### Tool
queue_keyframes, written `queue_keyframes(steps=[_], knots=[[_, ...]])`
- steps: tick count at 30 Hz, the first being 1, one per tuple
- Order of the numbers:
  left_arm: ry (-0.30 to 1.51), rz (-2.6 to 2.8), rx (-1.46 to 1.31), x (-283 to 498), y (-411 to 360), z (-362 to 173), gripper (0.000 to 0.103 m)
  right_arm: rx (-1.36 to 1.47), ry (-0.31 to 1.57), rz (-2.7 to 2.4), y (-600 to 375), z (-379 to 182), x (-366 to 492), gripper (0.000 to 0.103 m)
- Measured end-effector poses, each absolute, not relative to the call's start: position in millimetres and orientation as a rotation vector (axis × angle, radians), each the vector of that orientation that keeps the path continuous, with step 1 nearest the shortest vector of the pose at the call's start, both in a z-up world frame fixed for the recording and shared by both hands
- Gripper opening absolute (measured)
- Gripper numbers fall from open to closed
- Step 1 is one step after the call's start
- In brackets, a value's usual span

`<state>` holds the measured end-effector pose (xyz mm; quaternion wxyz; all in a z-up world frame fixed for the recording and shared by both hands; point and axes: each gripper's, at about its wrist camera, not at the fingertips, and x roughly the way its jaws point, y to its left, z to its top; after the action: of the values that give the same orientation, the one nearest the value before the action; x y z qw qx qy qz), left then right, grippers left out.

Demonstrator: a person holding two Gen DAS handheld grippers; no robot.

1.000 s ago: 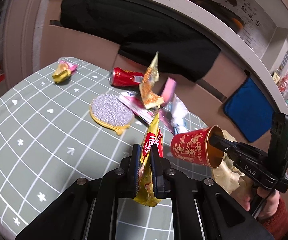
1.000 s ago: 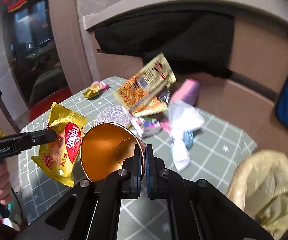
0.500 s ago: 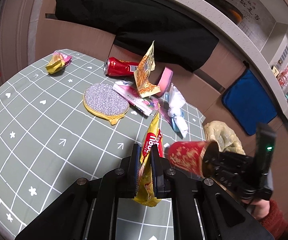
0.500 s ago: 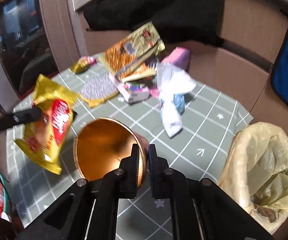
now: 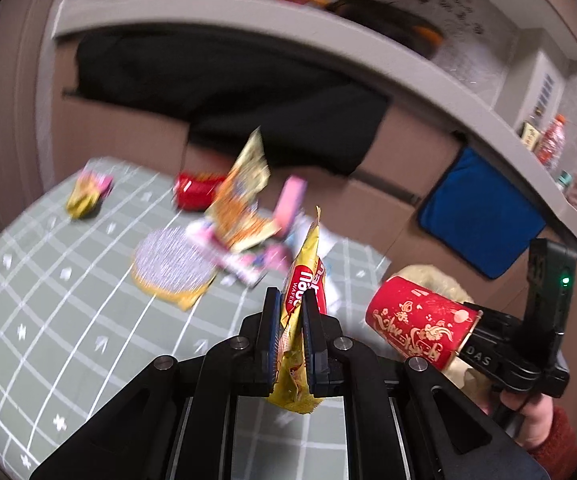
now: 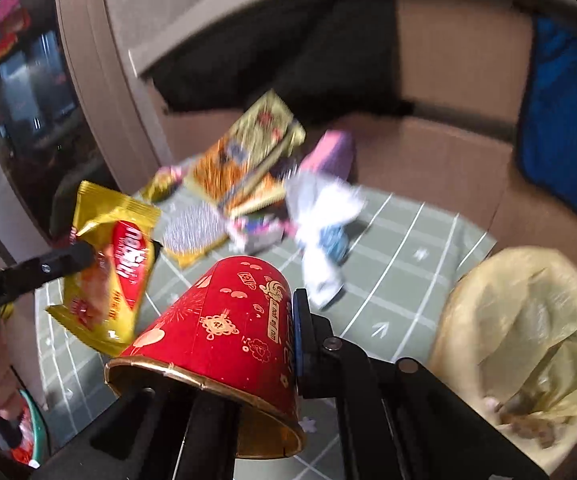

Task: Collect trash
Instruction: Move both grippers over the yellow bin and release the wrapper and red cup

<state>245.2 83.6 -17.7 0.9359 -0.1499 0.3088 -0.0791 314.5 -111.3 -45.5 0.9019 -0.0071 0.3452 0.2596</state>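
Note:
My left gripper is shut on a yellow and red wafer wrapper, held above the table; the wrapper also shows in the right wrist view. My right gripper is shut on the rim of a red paper cup with gold print, turned bottom away from the camera. The cup hangs beside the left gripper, over the bin bag. The yellow-lined trash bin stands at the table's right edge.
On the green checked tablecloth lie a red can, an orange snack bag, a round glittery coaster, a pink box, a small crumpled wrapper and white tissue wrappers. A brown sofa with a blue cushion stands behind.
The right gripper has rotated the cup so its red outside faces the camera instead of its gold inside, and lifted it toward the bin. The left gripper shifted with the wrapper still held.

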Motion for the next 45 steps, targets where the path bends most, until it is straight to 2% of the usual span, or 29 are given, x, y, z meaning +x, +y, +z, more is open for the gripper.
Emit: queue_keyframes(steps=[9,17,27,42,43,45], knots=[[0.512,-0.264,-0.232,256,8,34,0.011,0.002,0.585,0.446,-176,8,297,0.005],[0.487,-0.426,-0.225,269,-67,47,0.011,0.047,0.518,0.313,-251,34,279,0.005],[0.601,-0.503,-0.208,300,-130,7,0.011,0.079,0.576,0.194,-311,14,282,0.006],[0.768,-0.539,-0.244,348,-152,-47,0.012,0.124,0.727,0.134,-331,-40,328,0.006],[0.775,-0.547,-0.256,351,-152,-48,0.014,0.128,0.735,0.121,-332,-43,330,0.006],[0.794,-0.57,-0.289,355,-149,-52,0.026,0.131,0.757,0.103,-334,-47,332,0.007]])
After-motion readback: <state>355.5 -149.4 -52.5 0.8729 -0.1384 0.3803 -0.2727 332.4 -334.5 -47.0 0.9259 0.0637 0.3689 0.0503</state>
